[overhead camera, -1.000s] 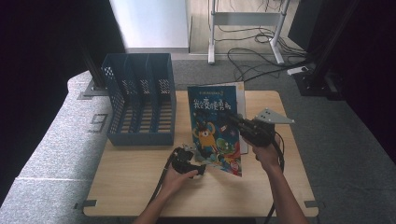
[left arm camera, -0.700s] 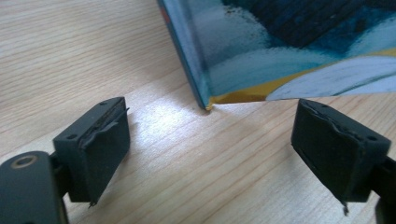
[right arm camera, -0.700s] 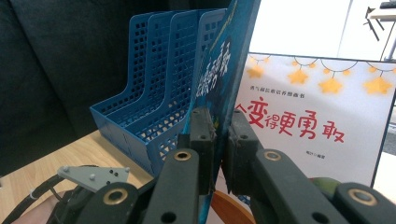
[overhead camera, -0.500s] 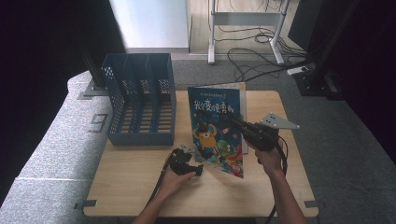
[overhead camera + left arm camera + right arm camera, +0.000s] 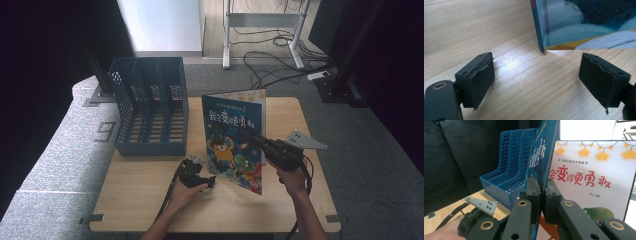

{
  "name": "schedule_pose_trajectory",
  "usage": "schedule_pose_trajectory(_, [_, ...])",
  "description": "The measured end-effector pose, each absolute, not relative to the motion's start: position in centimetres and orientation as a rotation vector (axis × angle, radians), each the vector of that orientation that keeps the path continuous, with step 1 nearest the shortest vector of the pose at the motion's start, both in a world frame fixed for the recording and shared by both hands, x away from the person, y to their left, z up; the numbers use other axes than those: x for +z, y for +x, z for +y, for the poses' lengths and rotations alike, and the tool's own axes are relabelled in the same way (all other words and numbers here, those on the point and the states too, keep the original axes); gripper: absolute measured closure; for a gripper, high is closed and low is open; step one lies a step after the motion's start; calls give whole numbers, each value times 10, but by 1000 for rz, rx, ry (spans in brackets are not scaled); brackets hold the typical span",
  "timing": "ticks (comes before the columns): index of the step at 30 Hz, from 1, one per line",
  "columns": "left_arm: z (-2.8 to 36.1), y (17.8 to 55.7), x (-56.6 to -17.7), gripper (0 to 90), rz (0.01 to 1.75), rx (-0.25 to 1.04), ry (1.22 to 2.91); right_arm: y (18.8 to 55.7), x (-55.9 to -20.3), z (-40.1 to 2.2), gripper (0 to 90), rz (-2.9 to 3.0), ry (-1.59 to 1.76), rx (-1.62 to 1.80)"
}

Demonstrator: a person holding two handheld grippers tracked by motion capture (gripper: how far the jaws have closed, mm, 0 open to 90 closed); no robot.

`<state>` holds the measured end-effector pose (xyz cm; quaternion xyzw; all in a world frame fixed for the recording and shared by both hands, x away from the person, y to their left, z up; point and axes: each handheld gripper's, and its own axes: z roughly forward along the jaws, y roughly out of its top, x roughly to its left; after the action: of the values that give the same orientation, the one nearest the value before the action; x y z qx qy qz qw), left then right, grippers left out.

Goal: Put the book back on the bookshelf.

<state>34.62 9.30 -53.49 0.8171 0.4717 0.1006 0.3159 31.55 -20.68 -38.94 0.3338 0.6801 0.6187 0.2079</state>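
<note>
A picture book (image 5: pixel 232 135) with a blue cartoon cover stands upright on the wooden table (image 5: pixel 150 200), slightly opened. My right gripper (image 5: pixel 250 134) is shut on the edge of its blue cover (image 5: pixel 541 152). In the right gripper view the jaws (image 5: pixel 541 187) clamp that cover, and a white page with red characters (image 5: pixel 589 175) shows beyond. My left gripper (image 5: pixel 207 181) rests low on the table, open, just left of the book's lower corner. In the left gripper view its pads (image 5: pixel 549 77) stand wide apart with bare wood between them, and the book's corner (image 5: pixel 544 47) is a little ahead.
A blue file rack (image 5: pixel 150 110) with several slots stands at the table's back left, also in the right gripper view (image 5: pixel 506 170). Behind the table are a white stand (image 5: pixel 260 30) and cables (image 5: pixel 280 65) on the floor. Grey mats lie at the left.
The right gripper has shifted slightly right and toward the person, carrying the book's edge with it. The left gripper has stayed put.
</note>
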Motion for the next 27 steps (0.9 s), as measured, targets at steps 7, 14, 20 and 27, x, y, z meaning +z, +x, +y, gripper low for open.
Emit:
schedule_pose_trajectory(7, [94,344,-529,133,1214,257,2143,307,-396,-217,834,1904,937,1731])
schedule_pose_trajectory(14, [97,343,-520,146,1172,250,2094,299,-403,-226,824,1906,932,1723])
schedule_pose_trajectory(20, [98,342,-514,155,1125,270,2058,296,-411,-236,816,1916,946,1727])
schedule_pose_trajectory(27, [96,341,-506,147,1093,308,2017,293,-417,-242,808,1916,937,1724])
